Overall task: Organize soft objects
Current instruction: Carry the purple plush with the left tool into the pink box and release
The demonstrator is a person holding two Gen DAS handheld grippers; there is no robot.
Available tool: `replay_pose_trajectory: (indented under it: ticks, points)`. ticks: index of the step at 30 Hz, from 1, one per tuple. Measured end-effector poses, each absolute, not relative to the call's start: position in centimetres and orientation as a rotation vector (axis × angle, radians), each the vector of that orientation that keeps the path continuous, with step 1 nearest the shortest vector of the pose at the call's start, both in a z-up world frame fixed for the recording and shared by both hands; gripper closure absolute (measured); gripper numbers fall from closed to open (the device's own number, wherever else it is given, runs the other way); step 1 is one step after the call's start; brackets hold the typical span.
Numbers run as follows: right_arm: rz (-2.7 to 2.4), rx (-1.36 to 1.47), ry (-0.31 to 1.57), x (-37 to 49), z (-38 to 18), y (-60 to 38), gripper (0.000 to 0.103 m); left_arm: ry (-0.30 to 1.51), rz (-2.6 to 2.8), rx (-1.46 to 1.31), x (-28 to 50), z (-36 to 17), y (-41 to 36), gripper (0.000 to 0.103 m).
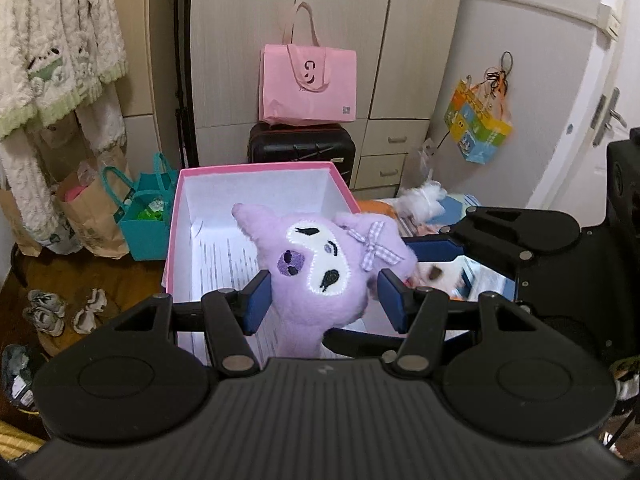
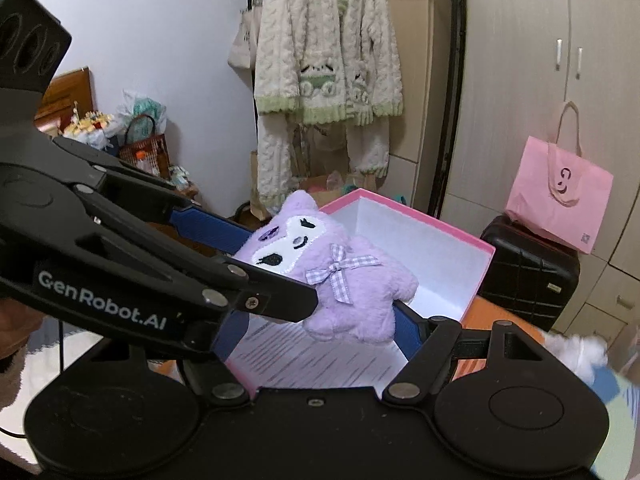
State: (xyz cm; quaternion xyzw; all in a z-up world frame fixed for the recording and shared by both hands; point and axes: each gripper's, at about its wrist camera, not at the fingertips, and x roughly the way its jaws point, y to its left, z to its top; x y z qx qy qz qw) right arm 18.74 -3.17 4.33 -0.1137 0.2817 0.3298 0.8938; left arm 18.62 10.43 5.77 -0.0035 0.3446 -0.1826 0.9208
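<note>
A bedroom with wardrobes and a pink tote bag (image 1: 308, 84) on a black suitcase (image 1: 302, 146). Above the open pink box (image 1: 256, 168), both claws share the purple plush toy (image 1: 320, 268): the left claw (image 1: 324, 300) pinches it, and the right claw (image 2: 320, 316) seems to clamp its body.
</note>
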Motion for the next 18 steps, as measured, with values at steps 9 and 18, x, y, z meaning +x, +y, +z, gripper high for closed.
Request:
replay_pose_trajectory:
  ticks: [9, 18]
  points:
    - [0.701, -0.321, 0.623, 26.6, 2.3, -2.2, 0.024, 0.786, -0.362, -0.089, 27.2, 2.8, 11.1, 0.048]
    - [0.684, -0.303, 0.793, 32.4, -0.4, -1.4, 0.024, 0.903, -0.315, -0.181, 33.1, -1.0, 11.3, 0.048]
